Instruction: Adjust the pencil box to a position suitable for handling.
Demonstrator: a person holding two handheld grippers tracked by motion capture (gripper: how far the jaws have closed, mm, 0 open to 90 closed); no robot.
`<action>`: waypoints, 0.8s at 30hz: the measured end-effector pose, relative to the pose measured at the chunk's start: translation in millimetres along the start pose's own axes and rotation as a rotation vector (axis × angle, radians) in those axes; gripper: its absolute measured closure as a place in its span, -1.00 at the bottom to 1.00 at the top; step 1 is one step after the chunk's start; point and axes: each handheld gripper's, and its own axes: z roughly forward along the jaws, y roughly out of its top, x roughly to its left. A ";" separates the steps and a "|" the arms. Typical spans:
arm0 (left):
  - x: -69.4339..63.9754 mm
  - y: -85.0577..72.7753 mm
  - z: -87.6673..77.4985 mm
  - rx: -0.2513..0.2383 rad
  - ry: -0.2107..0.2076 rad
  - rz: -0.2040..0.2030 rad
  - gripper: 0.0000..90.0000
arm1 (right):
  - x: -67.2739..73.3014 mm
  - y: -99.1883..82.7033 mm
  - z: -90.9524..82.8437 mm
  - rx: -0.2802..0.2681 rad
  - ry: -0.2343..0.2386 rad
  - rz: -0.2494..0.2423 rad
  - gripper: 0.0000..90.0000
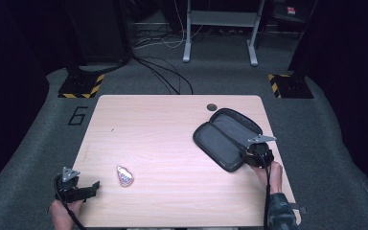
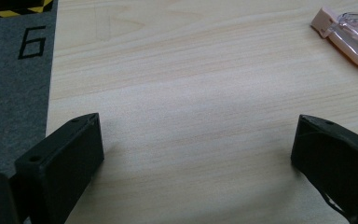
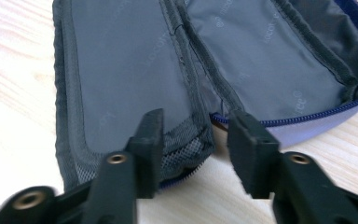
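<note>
High view: at the near left corner of the desk (image 1: 172,129) a hand (image 1: 62,213) holds the left gripper (image 1: 96,184) low over the wood, its jaws pointing right; in the left gripper view they stand wide apart with nothing but bare desk between them. Just right of it lies a small pink-and-clear packet (image 1: 124,176), flat on the desk and apart from the gripper. Farther right, near the desk's right edge, a dark zip case (image 1: 223,136) lies unfolded, grey lining up, its two halves side by side. At its near corner sits the right gripper (image 1: 246,154), held by a hand (image 1: 273,172). In the right gripper view its jaws are partly closed astride the case's near mesh-edged corner (image 3: 186,144), the left jaw over the lining; whether the pads press on it cannot be told.
</note>
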 end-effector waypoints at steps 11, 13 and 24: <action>-0.1 -0.1 0.0 -0.002 0.000 -0.001 -0.95 | -1.6 -0.5 7.4 0.022 -0.013 0.029 0.77; -0.1 -0.1 -0.1 0.000 0.000 0.000 -0.95 | -1.3 -1.1 7.1 0.027 -0.003 0.038 0.79; -0.1 -0.1 0.0 -0.002 0.000 0.001 -0.94 | 11.6 0.3 7.1 0.008 0.045 0.046 0.79</action>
